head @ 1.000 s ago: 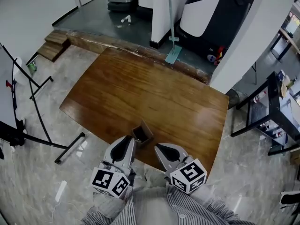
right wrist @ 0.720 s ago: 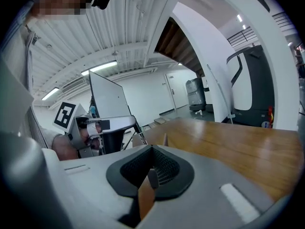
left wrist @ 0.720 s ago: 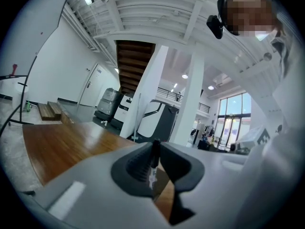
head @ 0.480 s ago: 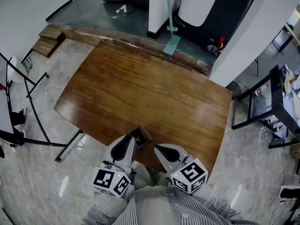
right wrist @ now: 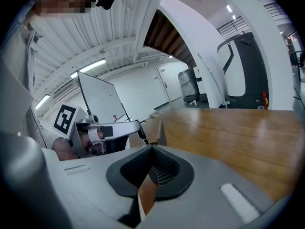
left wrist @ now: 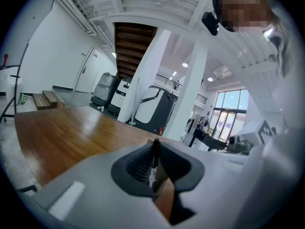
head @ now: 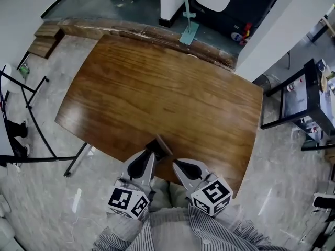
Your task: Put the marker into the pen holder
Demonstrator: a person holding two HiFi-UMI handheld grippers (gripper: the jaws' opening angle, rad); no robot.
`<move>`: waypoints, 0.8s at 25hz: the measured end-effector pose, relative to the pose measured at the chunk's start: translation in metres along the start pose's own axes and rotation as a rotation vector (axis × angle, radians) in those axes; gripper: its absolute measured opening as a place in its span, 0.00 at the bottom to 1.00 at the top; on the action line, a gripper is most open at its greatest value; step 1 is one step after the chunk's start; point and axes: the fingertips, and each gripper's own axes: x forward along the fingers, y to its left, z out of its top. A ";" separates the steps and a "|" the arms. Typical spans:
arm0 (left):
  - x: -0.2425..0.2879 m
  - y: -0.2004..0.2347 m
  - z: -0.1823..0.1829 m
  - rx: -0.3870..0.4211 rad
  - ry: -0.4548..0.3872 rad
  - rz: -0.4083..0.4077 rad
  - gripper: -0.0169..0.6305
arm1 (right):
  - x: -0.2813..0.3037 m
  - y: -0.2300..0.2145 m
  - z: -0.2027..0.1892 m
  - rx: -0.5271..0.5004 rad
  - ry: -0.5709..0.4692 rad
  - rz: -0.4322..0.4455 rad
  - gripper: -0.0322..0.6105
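At the counter's [head: 157, 88] near edge, my head view shows only the wooden pen holder [head: 158, 146]. The left gripper view adds the left gripper [left wrist: 154, 148], its fingers pinching a black marker [left wrist: 153, 165] upright, white label unreadable. The right gripper [right wrist: 151, 150], fingers pressed together and empty, sees that marker just beside the pen holder.

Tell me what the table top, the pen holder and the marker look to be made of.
Table top: wood under a glossy varnish; grain streaks and pale glare patches show. Pen holder: brown with thin flat walls, probably wood or stiff board; too small to settle. Marker: black and smooth, likely plastic, with a pale label lower down.
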 end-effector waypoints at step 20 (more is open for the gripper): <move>0.032 0.011 -0.041 0.055 0.110 -0.029 0.10 | 0.017 -0.011 -0.035 0.124 0.038 -0.018 0.05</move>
